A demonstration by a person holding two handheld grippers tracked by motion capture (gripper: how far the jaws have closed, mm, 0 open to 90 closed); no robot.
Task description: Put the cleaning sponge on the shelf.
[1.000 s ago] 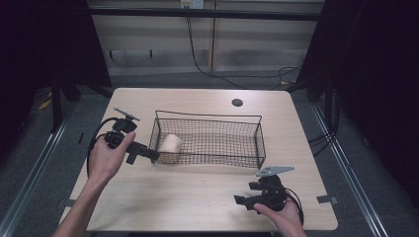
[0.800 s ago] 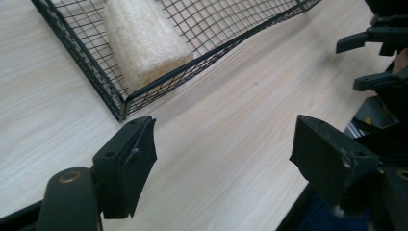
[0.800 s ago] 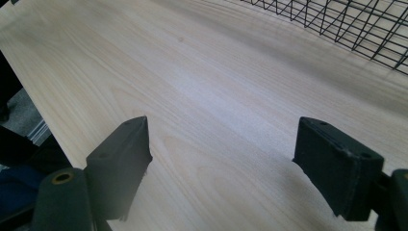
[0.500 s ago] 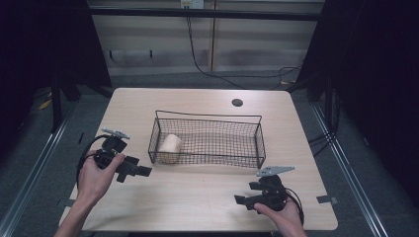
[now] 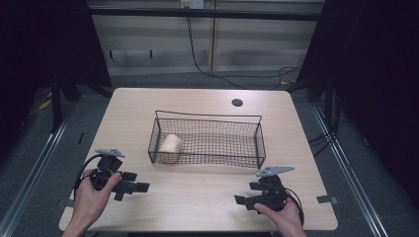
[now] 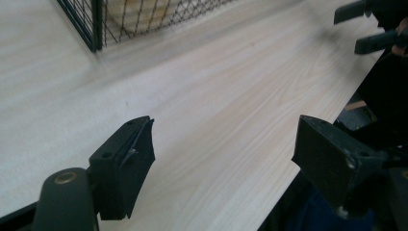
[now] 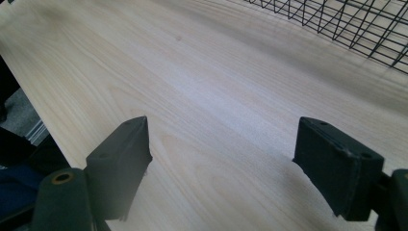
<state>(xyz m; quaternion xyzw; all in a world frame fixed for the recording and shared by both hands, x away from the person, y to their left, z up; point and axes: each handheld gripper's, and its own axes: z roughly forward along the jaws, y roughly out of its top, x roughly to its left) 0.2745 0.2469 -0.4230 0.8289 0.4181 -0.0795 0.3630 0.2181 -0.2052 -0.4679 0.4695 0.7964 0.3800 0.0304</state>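
Dark room, pale wood tabletop (image 5: 207,192). Wire basket (image 5: 210,159) mid-table, tan roll (image 5: 170,146) lying at its left end. Left tool (image 5: 132,187) and right tool (image 5: 243,201) resting near front edge, both with jaws wide apart, empty. Roll judged light, slightly soft; best taken across its round sides. Material hard to tell through mesh; far end hidden.

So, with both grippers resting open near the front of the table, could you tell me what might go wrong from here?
1. The beige roll lies in the wire basket's left end, close to the mesh; reaching in, the left gripper might snag its fingers on the wires.
2. The basket looks light, so a bump could slide it across the table.
3. The right gripper sits near the front edge, where its cable might catch.
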